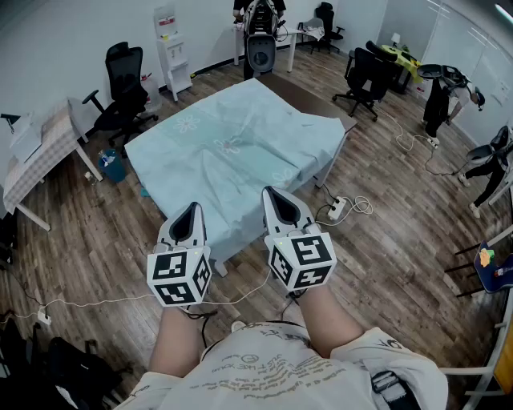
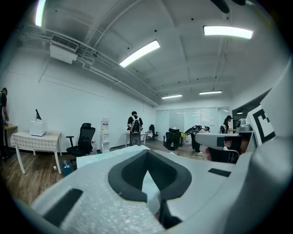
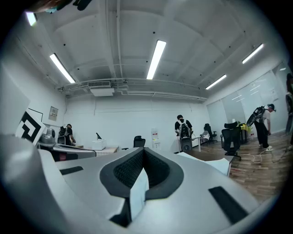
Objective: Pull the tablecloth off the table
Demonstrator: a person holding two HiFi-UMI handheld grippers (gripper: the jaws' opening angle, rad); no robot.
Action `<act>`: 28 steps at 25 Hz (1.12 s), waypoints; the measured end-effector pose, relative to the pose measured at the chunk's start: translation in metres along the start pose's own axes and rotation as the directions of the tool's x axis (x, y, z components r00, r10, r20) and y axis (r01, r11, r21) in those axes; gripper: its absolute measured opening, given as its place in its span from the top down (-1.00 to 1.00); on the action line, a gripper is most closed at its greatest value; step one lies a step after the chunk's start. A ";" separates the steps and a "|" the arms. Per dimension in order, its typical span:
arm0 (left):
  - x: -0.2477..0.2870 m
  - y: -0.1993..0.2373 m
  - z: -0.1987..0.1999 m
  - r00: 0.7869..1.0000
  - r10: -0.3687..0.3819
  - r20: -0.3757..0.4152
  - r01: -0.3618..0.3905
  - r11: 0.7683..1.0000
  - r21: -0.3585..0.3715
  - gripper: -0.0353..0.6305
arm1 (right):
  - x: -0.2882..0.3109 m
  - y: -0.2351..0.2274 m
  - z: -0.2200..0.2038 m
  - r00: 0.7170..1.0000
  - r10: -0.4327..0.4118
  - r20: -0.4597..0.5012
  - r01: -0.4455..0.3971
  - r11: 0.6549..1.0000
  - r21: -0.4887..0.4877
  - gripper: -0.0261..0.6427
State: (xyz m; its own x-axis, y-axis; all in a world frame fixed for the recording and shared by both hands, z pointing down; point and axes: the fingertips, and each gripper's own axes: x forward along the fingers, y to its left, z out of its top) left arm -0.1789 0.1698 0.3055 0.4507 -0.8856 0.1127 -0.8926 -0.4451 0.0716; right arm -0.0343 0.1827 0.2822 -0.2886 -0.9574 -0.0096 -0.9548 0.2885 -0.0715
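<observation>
- Tablecloth (image 1: 232, 152), pale blue-green with faint flower prints, lies rumpled over the counter, and both tools have pinched its near edge.
- Nearest the camera, the person's bare forearms (image 1: 180, 340) reach forward and down, one behind each tool.
- The left hand-held gripper (image 1: 191, 210) meets the cloth's near edge with its jaws together, clamped on a fold. In the left gripper view, a pale strip of cloth (image 2: 149, 187) runs between the dark pads.
- The right hand-held gripper (image 1: 272, 196) sits just beside it, a little further in over the counter. It is likewise clamped on the cloth, and a pale strip (image 3: 138, 191) stands between its closed pads in the right gripper view.
- The cloth covers most of the counter but leaves the far right corner (image 1: 300, 94) bare, showing a brown top.
- A white power strip (image 1: 337, 210) with a looped cable lies on the wooden plank floor (image 1: 385, 240), near the counter's right side.
- A black office chair (image 1: 120, 88) stands left of the counter, with a table under a checked cover (image 1: 40, 152) further left.
- A white water dispenser (image 1: 172, 48) stands against the far wall.
- A person wearing a backpack (image 1: 260, 16) stands at a desk at the far end of the room.
</observation>
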 end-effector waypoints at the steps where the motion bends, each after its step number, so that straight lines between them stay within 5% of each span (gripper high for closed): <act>1: -0.001 -0.001 0.000 1.000 0.002 -0.002 -0.002 1.000 -0.001 0.86 | -0.002 0.000 0.000 1.000 0.001 -0.002 -0.001 1.000 0.006 0.89; 28: 0.021 0.026 -0.013 0.996 -0.089 -0.021 0.090 0.996 0.013 0.86 | 0.010 -0.002 -0.020 0.994 -0.108 0.005 0.107 0.989 0.105 0.88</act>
State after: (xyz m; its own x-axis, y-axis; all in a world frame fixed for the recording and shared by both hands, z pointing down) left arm -0.1925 0.1414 0.3228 0.5287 -0.8393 0.1269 -0.8488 -0.5243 0.0685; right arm -0.0372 0.1731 0.3022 -0.1835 -0.9830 -0.0068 -0.9673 0.1818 -0.1767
